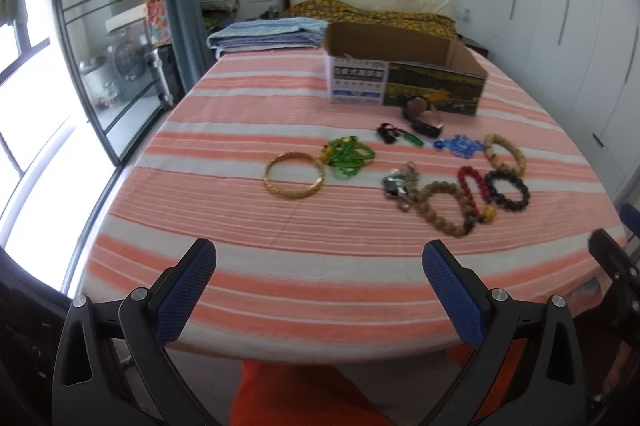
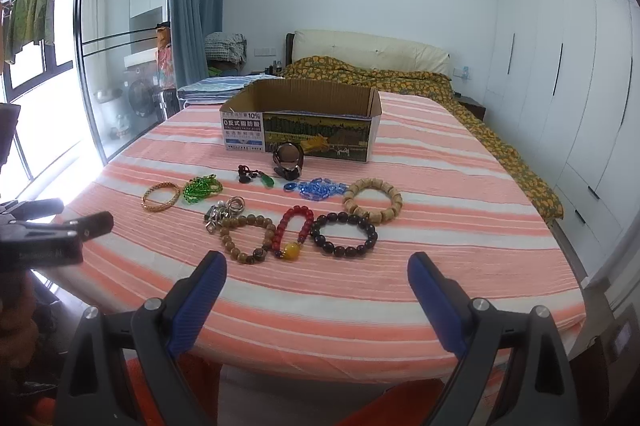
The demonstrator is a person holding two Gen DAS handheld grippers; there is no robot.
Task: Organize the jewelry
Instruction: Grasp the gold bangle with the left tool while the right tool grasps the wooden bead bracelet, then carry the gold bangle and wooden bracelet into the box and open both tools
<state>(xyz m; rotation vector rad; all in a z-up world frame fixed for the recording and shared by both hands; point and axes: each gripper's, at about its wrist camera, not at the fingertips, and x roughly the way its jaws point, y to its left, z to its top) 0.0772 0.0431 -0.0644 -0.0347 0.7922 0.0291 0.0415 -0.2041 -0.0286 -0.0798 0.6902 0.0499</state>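
Observation:
Jewelry lies spread on a striped pink bedsheet in front of an open cardboard box, which also shows in the left wrist view. A gold bangle and green beads lie at the left. A watch, blue beads, a pale wooden bracelet, a dark bead bracelet, a red bracelet, a brown bracelet and metal rings lie nearby. My left gripper and right gripper are open, empty, above the near edge.
Folded blue blankets lie behind the box at the left. A yellow patterned quilt covers the head of the bed. A glass sliding door stands at the left, white wardrobes at the right.

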